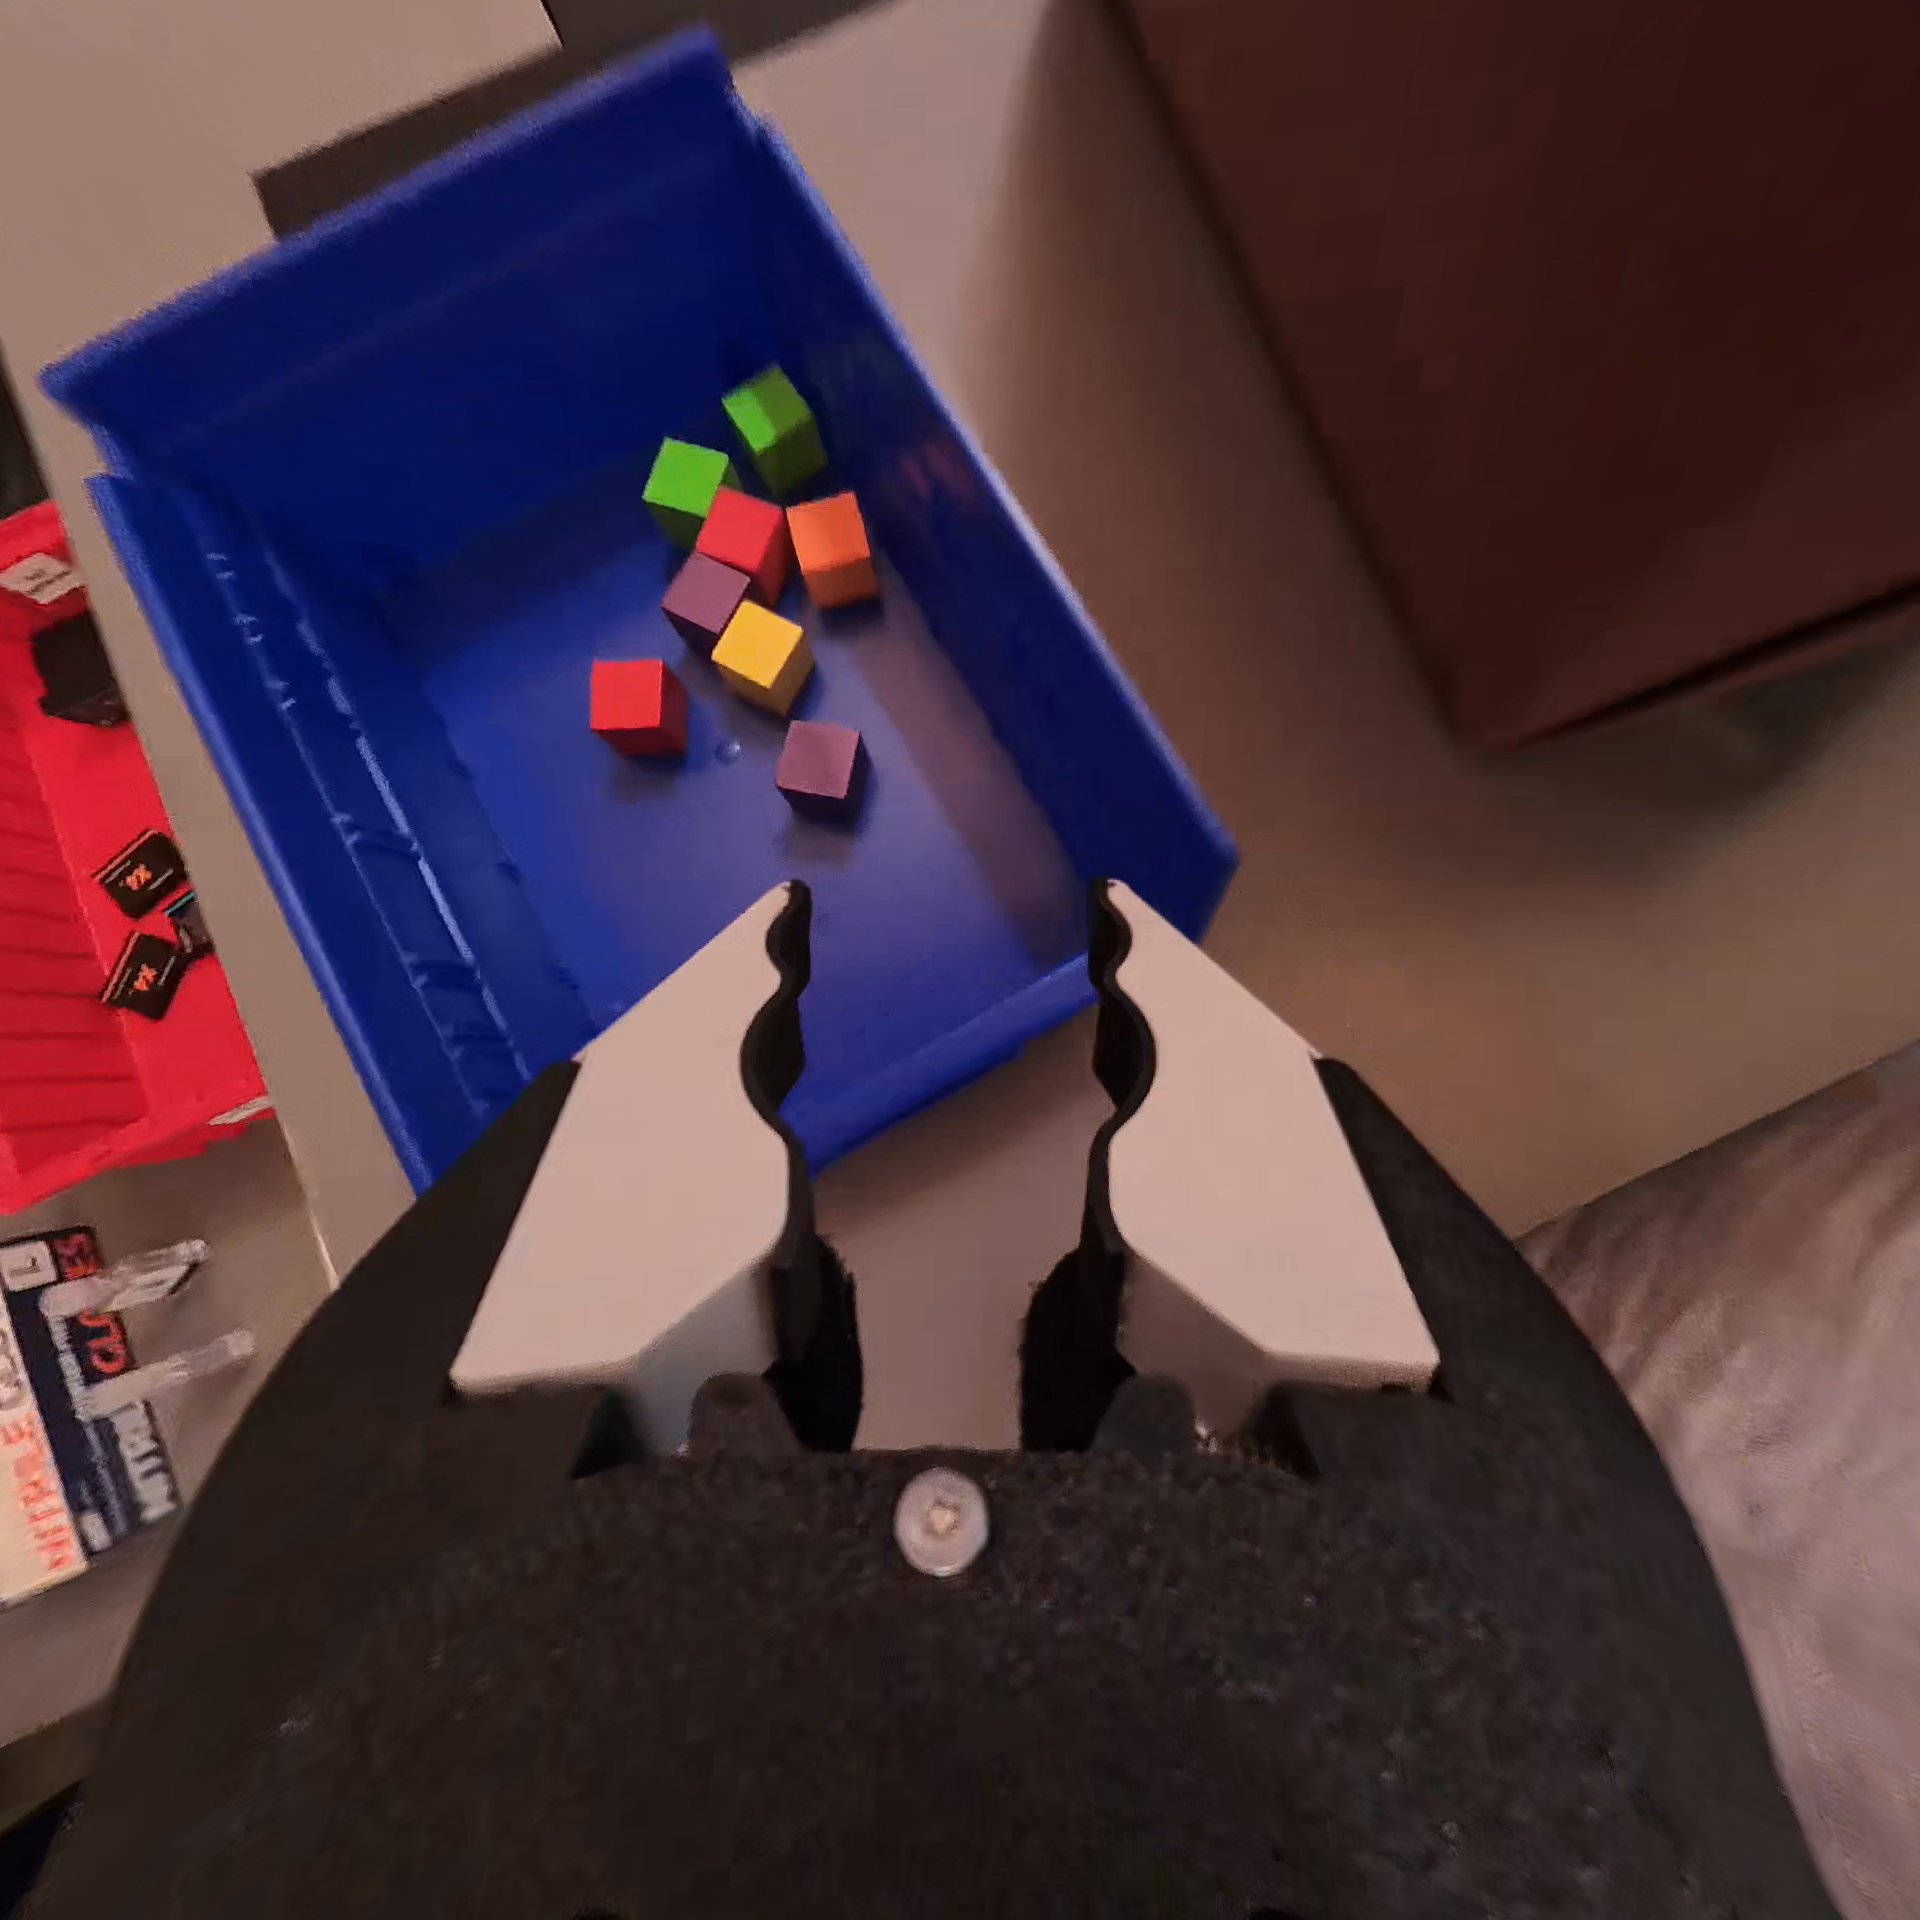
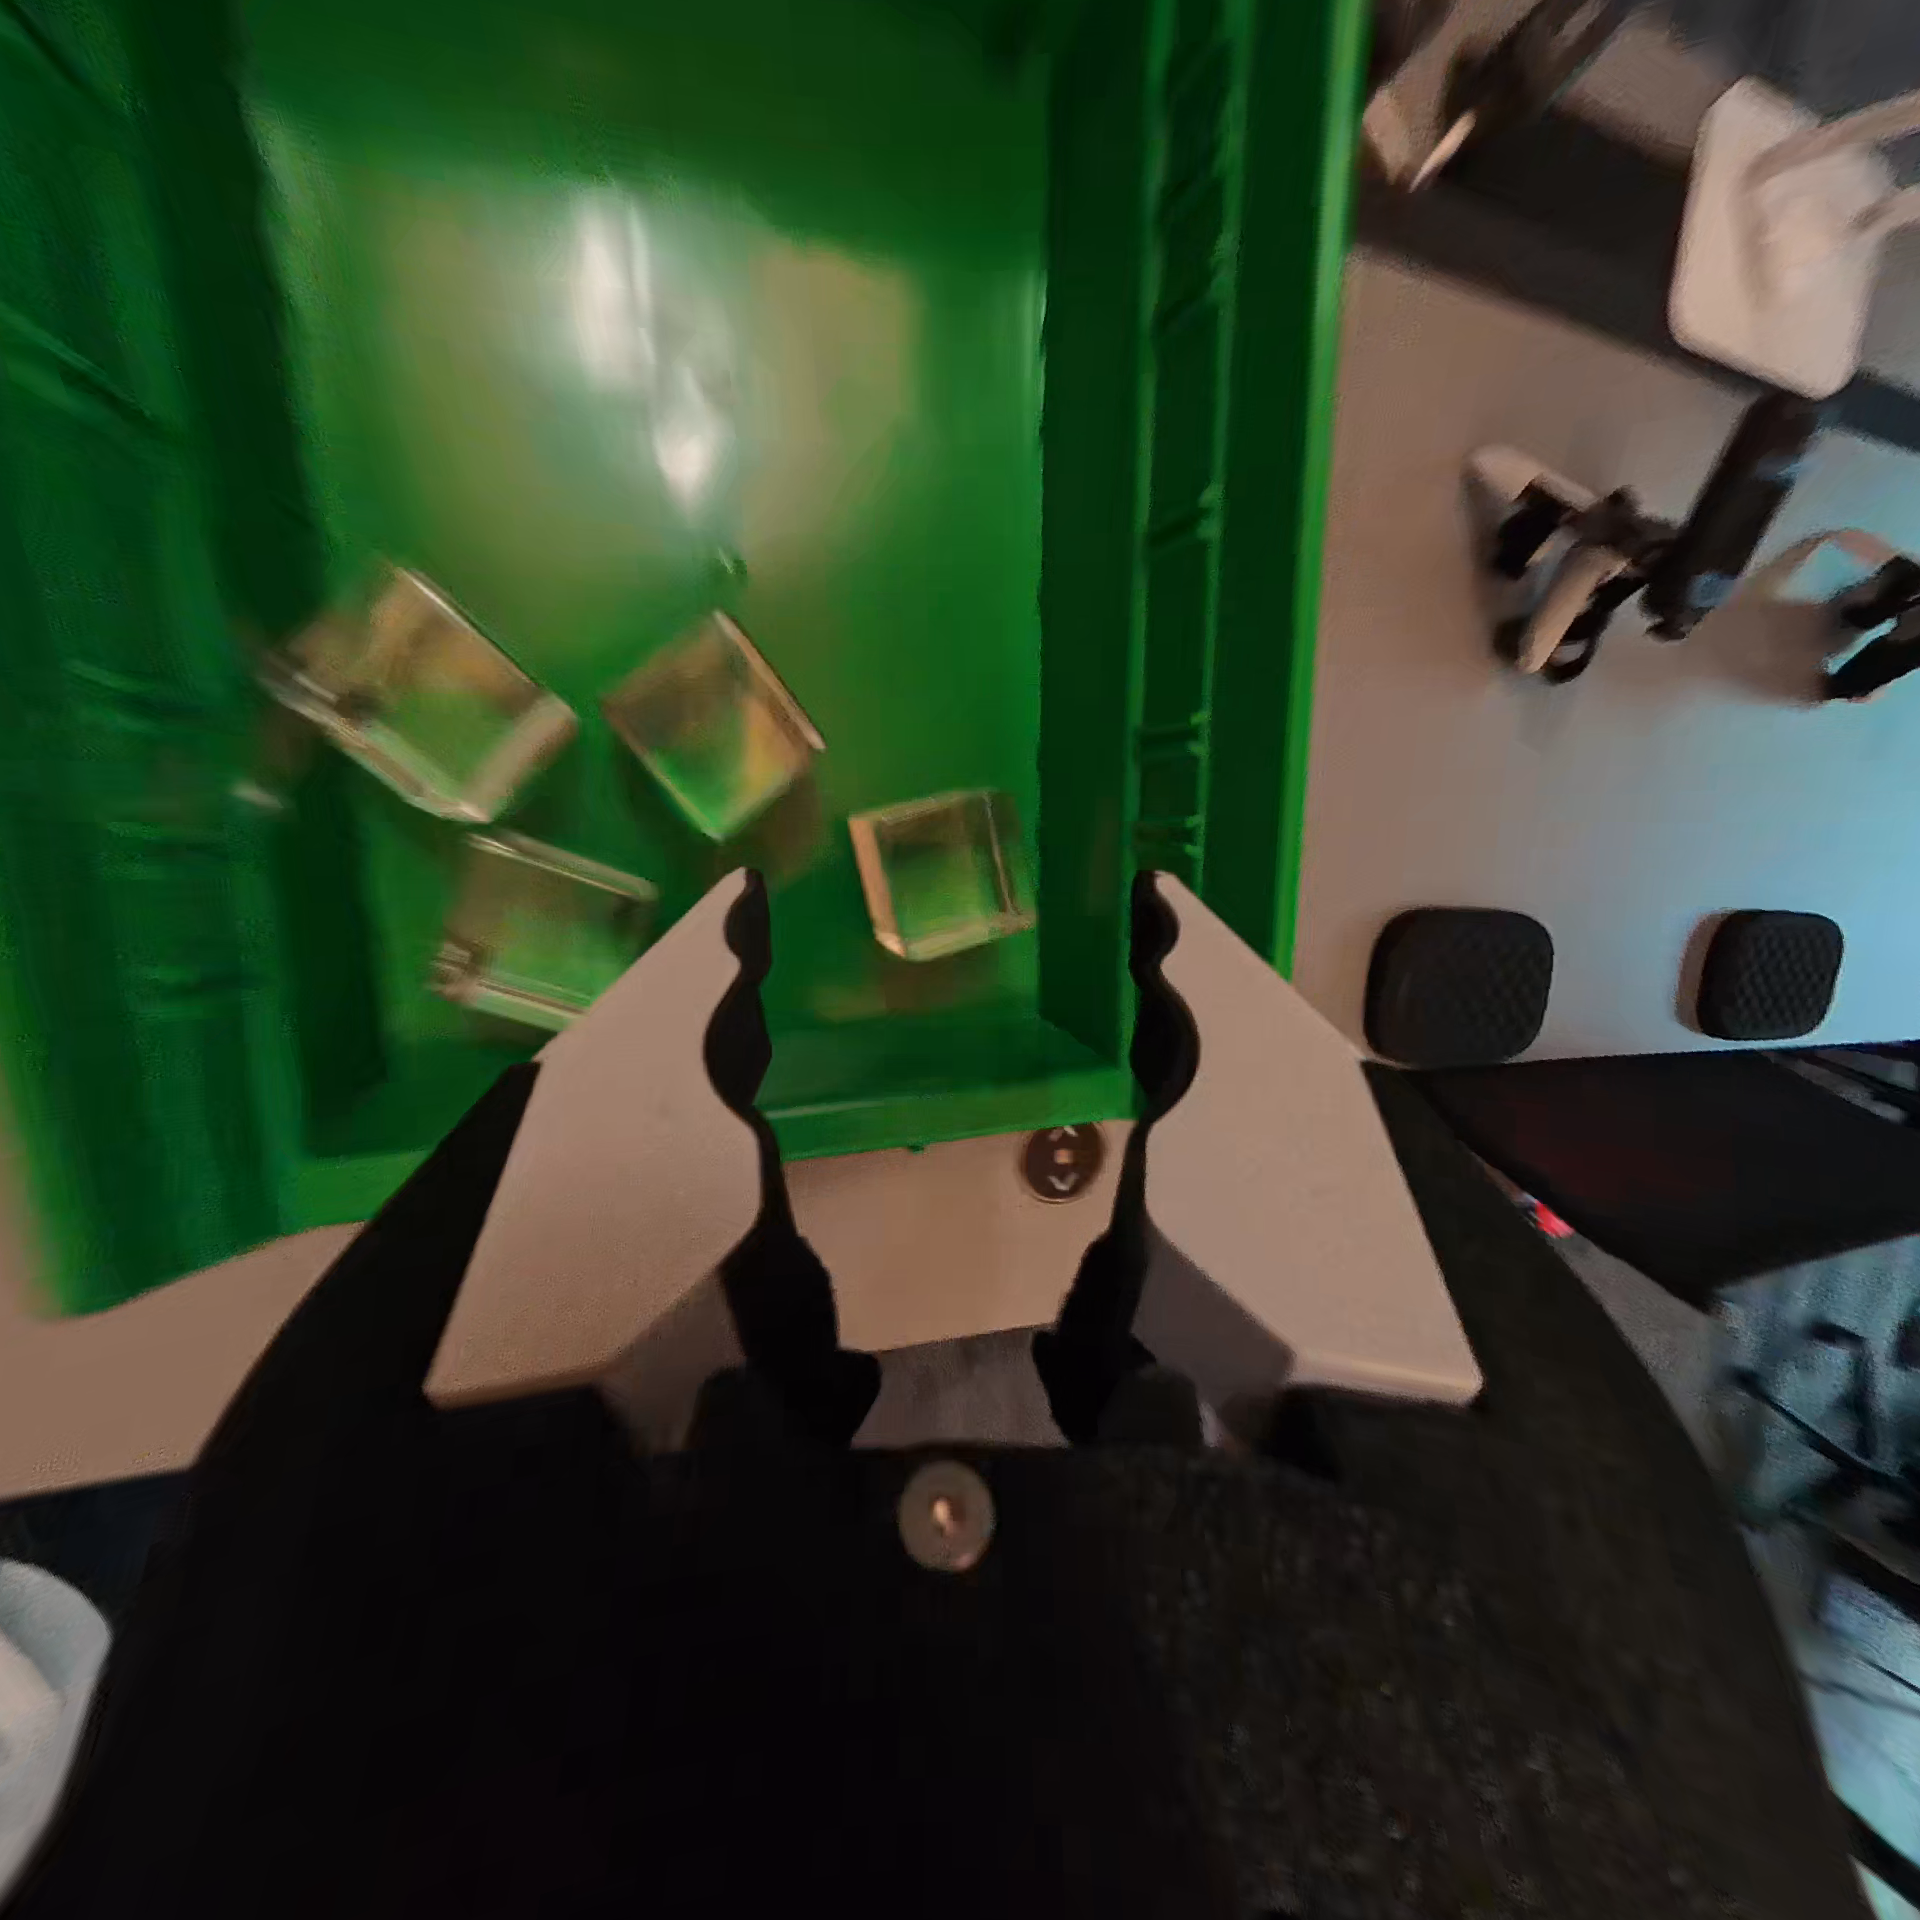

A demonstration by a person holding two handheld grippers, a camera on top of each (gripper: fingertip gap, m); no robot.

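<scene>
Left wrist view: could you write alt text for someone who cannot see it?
Open, empty tongs hover over the near end of a blue bin holding eight small coloured cubes: two green, two red, two purple, one orange, one yellow.

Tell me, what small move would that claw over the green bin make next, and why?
Probably a short dip forward: the right claw is open and empty above the green bin, and the clear cube nearest its tips sits just ahead, almost between them, so lowering would bracket it.

We see a pale grey tabletop under warm, dim light, a large brown cardboard box standing at its far right, and grey carpeted floor beyond the table's near right edge.
</scene>
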